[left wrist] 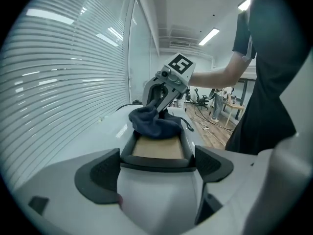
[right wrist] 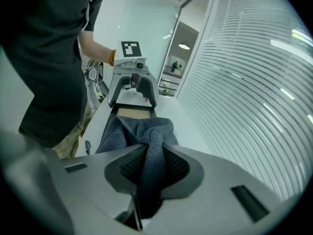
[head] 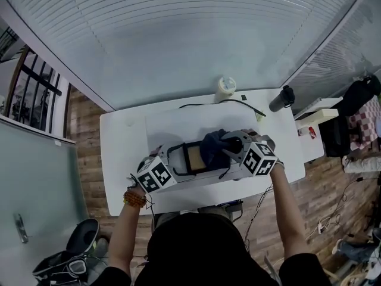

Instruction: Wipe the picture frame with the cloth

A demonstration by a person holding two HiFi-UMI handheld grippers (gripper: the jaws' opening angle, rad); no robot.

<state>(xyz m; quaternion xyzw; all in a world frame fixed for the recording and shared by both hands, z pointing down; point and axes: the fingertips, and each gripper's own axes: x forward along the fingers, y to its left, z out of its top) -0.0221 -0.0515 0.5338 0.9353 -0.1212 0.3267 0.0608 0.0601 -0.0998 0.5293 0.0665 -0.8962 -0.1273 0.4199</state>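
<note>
A dark picture frame (head: 191, 158) with a tan centre lies flat on the white table (head: 119, 159). My left gripper (head: 174, 166) holds its left end; in the left gripper view the frame (left wrist: 155, 151) spans between both pads (left wrist: 98, 173). My right gripper (head: 231, 150) is shut on a dark blue cloth (head: 212, 148), which rests bunched on the frame's right end. In the right gripper view the cloth (right wrist: 142, 131) runs up between the jaws of the right gripper (right wrist: 151, 169), and the frame (right wrist: 133, 112) and left gripper (right wrist: 133, 93) lie beyond it.
A white cup (head: 224, 89), a dark bottle (head: 281, 99) and a black cable (head: 232, 102) sit along the table's far edge. A large white sheet (head: 178, 124) lies under the frame. Blinds run behind the table. A chair and bag (head: 71, 258) stand on the floor at left.
</note>
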